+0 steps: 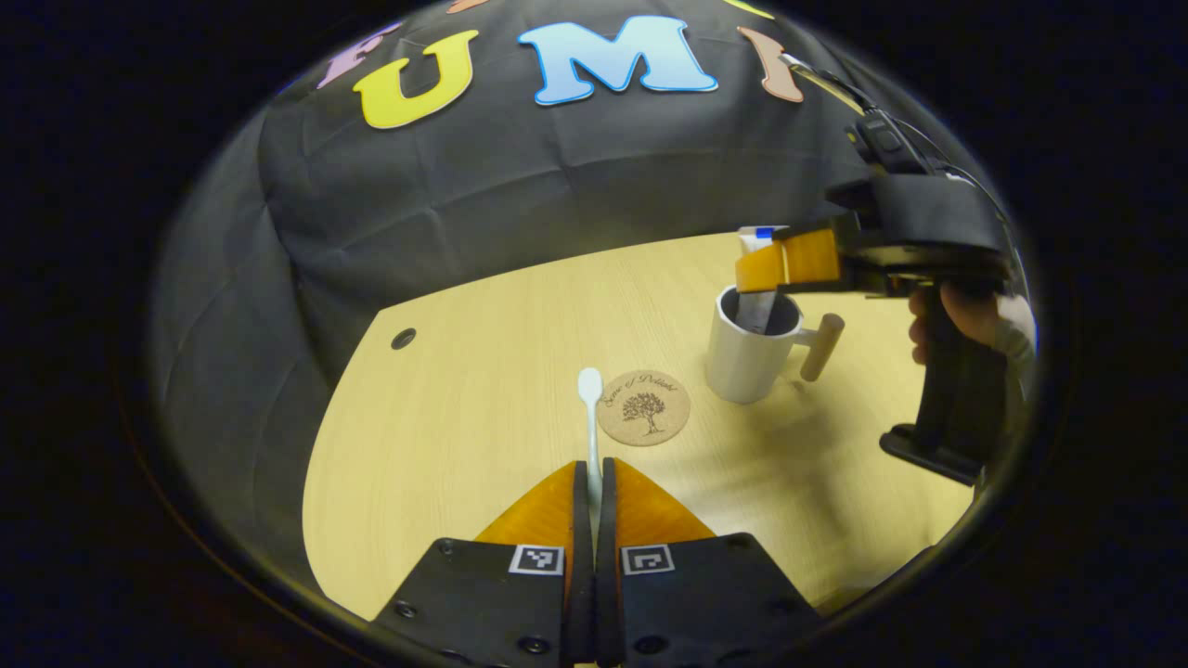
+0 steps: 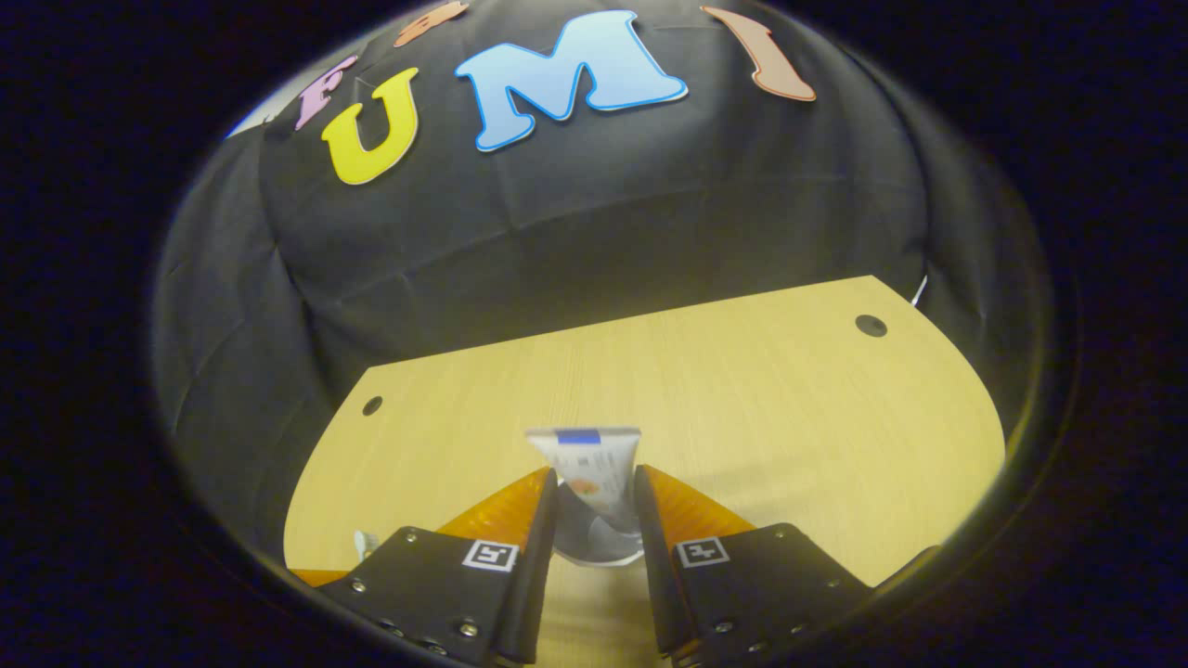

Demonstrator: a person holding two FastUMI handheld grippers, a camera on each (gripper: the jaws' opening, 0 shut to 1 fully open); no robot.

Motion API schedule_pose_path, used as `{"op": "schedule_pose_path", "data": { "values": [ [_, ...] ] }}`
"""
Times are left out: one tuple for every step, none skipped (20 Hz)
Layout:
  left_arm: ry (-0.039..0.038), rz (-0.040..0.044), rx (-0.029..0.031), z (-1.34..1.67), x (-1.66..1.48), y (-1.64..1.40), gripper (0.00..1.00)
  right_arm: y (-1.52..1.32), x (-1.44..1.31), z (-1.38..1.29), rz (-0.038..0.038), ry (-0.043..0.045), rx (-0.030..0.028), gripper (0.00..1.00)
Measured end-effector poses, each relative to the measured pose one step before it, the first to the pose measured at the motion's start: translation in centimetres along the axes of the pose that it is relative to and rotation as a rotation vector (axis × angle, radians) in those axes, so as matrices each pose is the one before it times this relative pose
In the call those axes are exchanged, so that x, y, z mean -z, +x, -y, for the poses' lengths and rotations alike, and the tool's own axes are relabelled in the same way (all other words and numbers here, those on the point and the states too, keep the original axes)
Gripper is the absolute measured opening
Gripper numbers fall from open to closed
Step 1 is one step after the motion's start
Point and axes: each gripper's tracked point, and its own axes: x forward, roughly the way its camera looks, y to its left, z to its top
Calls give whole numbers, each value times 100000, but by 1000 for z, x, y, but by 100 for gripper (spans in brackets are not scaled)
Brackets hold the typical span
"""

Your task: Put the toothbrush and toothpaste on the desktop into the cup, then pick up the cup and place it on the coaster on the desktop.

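Toothbrush (image 1: pixel 590 417) was pinched between the left hand-held gripper (image 1: pixel 593 482) fingers, above the bench (image 1: pixel 464 417) — just left of the coaster (image 1: pixel 643 407). Far right, the right hand-held gripper (image 2: pixel 594 492) pinched the toothpaste (image 2: pixel 587 464), its lower end inside the cup (image 1: pixel 747 357).

From my left gripper view, the toothbrush (image 1: pixel 590 417) shows its head and neck; its handle is hidden between the closed fingers. The toothpaste (image 1: pixel 759 278) is partly hidden: its lower end sits inside the cup (image 1: pixel 747 357), its middle behind the right gripper (image 1: pixel 789 262). The coaster (image 1: pixel 643 407) print is too small to read. In my right gripper view, the cup (image 2: pixel 594 543) is mostly hidden between the fingers, and I cannot tell whether they press the tube.
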Motion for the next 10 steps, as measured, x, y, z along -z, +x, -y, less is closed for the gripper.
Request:
{"op": "schedule_pose_path", "data": {
  "values": [
    [-268,674,-132,-11,-23,-279,9,-377,33,-83,-87,-156,-201,47],
    [-329,714,-159,-127,72,-167,9,-423,49,-161,-152,-319,-753,46],
    [-318,1079,-121,-51,-190,-146,9,-381,-50,69,242,-691,381,49],
    [-215,948,-53,85,-243,447,8,-412,-224,285,881,-451,760,52],
    [-225,1054,17,169,-289,163,9,-460,-456,121,1174,86,263,52],
    [-211,1351,40,91,-526,-309,9,-547,-396,125,1380,594,101,52],
    [75,1755,-6,4,-508,-148,9,-587,-565,163,1276,721,131,52],
    [391,1809,16,70,-607,19,8,-518,-281,336,1002,572,446,52],
    [581,2001,234,161,-683,22,8,-492,-342,367,653,283,534,52],
    [616,1967,321,248,-779,280,8,-412,-72,447,390,-154,797,52]
  ]
}}
